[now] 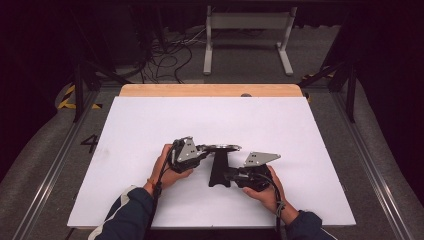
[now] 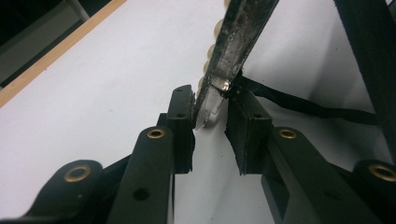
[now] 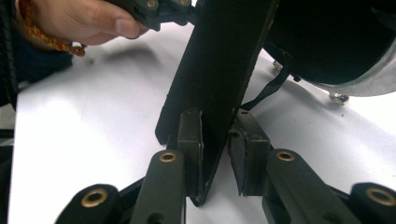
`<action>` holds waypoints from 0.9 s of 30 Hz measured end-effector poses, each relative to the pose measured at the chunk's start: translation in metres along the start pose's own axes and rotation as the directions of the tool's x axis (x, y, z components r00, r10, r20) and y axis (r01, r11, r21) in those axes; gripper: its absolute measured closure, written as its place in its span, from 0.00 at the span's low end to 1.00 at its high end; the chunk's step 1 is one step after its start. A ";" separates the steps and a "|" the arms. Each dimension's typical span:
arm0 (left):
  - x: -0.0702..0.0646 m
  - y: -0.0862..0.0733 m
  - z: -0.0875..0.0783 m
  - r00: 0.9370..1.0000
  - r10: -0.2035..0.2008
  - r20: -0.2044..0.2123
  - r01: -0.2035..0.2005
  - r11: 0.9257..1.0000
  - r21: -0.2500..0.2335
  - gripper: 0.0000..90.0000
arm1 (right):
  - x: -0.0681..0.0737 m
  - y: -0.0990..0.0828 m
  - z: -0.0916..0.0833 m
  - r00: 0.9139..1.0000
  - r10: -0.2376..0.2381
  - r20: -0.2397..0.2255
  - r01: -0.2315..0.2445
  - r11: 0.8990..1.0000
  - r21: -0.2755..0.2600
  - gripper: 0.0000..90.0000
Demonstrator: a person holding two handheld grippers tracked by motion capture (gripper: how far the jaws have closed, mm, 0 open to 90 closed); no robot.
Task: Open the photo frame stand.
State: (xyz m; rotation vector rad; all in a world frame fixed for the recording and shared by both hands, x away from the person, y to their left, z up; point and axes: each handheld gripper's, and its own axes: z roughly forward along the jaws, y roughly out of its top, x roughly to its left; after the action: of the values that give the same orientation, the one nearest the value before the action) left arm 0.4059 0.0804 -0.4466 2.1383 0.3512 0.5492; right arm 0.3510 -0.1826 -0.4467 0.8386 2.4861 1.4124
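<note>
From above, my left tongs [image 1: 204, 149] and right tongs [image 1: 229, 175] meet at a black stand [image 1: 219, 167] with a round metal-rimmed disc [image 1: 221, 147] on top, near the middle of the white counter [image 1: 150, 125]. My left view adds that those tongs pinch the disc's thin metal rim [image 2: 219, 88], narrow. My right view shows the stand's flat black upright [image 3: 215, 93] clamped between my pads [image 3: 189, 140], with my left hand [image 3: 79, 21] beyond.

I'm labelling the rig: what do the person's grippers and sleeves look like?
Both the left gripper and the right gripper are black, each topped by a grey three-cornered plate and trailing a black cable. Their fingers have brass-coloured pivot rings. Dark blue sleeves with a pale stripe; an orange cord bracelet on the left wrist.
</note>
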 end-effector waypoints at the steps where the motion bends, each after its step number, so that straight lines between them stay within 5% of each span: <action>1: 0.000 0.000 0.000 1.000 -0.001 0.001 0.001 1.000 0.001 0.80 | 0.001 0.000 0.000 1.000 -0.002 0.005 0.002 1.000 0.001 0.83; 14: 0.007 -0.005 -0.020 0.998 -0.013 0.069 0.012 1.000 0.015 0.79 | 0.008 0.000 -0.009 0.993 -0.097 0.068 0.094 0.995 0.038 0.85; 23: 0.007 -0.007 -0.037 0.998 -0.018 0.058 0.015 0.999 0.044 0.75 | 0.013 -0.002 -0.020 0.989 -0.119 0.085 0.118 0.993 0.018 0.94; 27: 0.009 -0.010 -0.045 0.997 -0.050 0.050 0.048 0.997 0.057 0.74 | 0.016 -0.003 -0.022 0.988 -0.126 0.093 0.125 0.992 0.016 0.96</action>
State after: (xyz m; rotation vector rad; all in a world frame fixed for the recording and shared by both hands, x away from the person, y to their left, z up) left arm 0.3902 0.1214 -0.4292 2.1874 0.3934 0.4602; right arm 0.3281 -0.1918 -0.4349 0.7186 2.4312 1.2897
